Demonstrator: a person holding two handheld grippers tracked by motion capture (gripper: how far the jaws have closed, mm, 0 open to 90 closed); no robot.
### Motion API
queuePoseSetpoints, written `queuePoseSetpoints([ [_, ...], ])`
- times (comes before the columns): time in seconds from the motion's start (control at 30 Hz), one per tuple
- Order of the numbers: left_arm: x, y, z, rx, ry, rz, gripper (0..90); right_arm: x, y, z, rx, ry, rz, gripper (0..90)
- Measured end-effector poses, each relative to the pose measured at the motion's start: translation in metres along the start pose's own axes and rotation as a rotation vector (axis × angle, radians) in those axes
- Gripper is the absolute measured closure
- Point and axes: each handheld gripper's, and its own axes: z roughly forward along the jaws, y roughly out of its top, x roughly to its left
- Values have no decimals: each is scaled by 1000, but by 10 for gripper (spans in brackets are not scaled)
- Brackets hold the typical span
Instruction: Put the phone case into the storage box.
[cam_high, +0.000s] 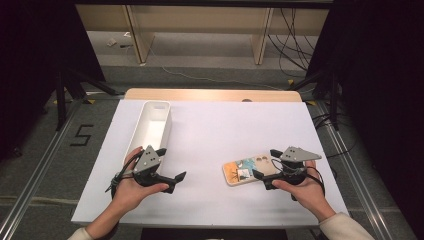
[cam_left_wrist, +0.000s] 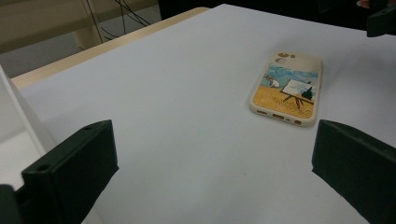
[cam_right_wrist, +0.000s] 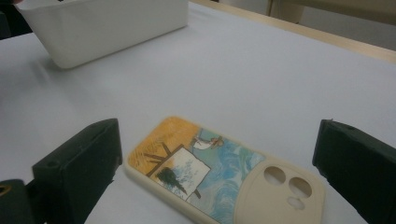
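The phone case (cam_high: 248, 170) is lying flat on the table (cam_high: 210, 130), its long side pointing across, right in front of the right tool (cam_high: 265, 168). Both tools are released; the left tool (cam_high: 170, 165) is sitting farther away.

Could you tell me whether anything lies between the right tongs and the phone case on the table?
Nothing visible does. The right tongs stand open right at the phone case, which lies flat on bare white table.

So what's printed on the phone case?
A painter at an easel, yellow field, blue sky on the phone case; clearest in right gripper view.
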Motion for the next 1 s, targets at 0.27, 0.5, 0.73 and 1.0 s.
queuePoseSetpoints([
  [0.27, 0, 0, -1, -7, 3, -3, 0, 2, 1, 0, -11, -5, 5, 101],
  [0.5, 0, 0, 0, -8, 1, -1, 0, 8, 10, 13, 12, -34, -71, 667],
  [0.73, -1, 0, 2, -4, -1, -2, 0, 15, 17, 41, 139, 30, -103, 900],
  [1.0, -1, 0, 2, -7, -2, -4, 0, 24, 27, 72, 200, 22, -98, 900],
])
